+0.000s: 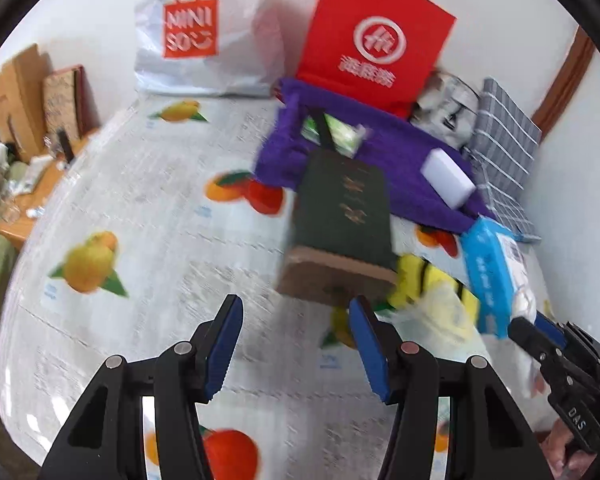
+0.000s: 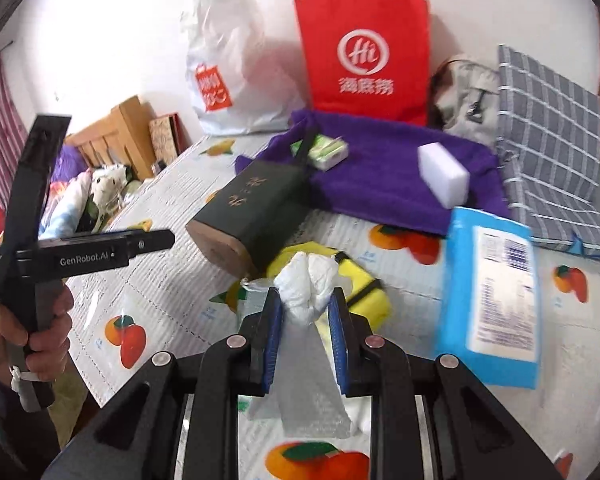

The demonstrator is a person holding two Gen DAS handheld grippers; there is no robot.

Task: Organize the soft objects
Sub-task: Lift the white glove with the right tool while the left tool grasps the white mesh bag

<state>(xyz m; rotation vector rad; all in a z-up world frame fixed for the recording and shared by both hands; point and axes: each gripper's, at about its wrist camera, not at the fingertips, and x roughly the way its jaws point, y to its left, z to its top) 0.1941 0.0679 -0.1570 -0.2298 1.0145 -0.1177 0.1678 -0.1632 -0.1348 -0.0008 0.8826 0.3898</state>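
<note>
The right gripper [image 2: 305, 312] has its blue pads closed on the bunched top of a white plastic bag [image 2: 306, 286], which hangs between them over the table. The left gripper [image 1: 296, 344] stands half open with nothing between its pads, above a bare stretch of the fruit-printed tablecloth [image 1: 140, 200]. In the right wrist view a hand [image 2: 28, 320] grips the left tool's handle, whose side reads "GenRobot.AI"; in the left wrist view the other tool's body bears the letters "DAS".

Just beyond the white plastic bag lies a yellow soft item [image 2: 360, 280] with a black strap, and to its left a dark green bag [image 2: 256, 208] with gold characters, too blurred to read, tipped on its side. To the right lies a blue wipes pack [image 2: 488, 300] with a white printed label, its small print unreadable. Farther back a purple towel [image 2: 380, 168] carries a white sponge block [image 2: 444, 172] and a small green-and-white packet [image 2: 328, 150]. Against the far wall stand a white shopping bag [image 1: 204, 36] marked "MINISO" and a red paper bag [image 2: 364, 56] with a "Hi" logo and Chinese characters. At the far right lean a grey pouch [image 2: 464, 92] and a grey checked cloth [image 2: 552, 128].
</note>
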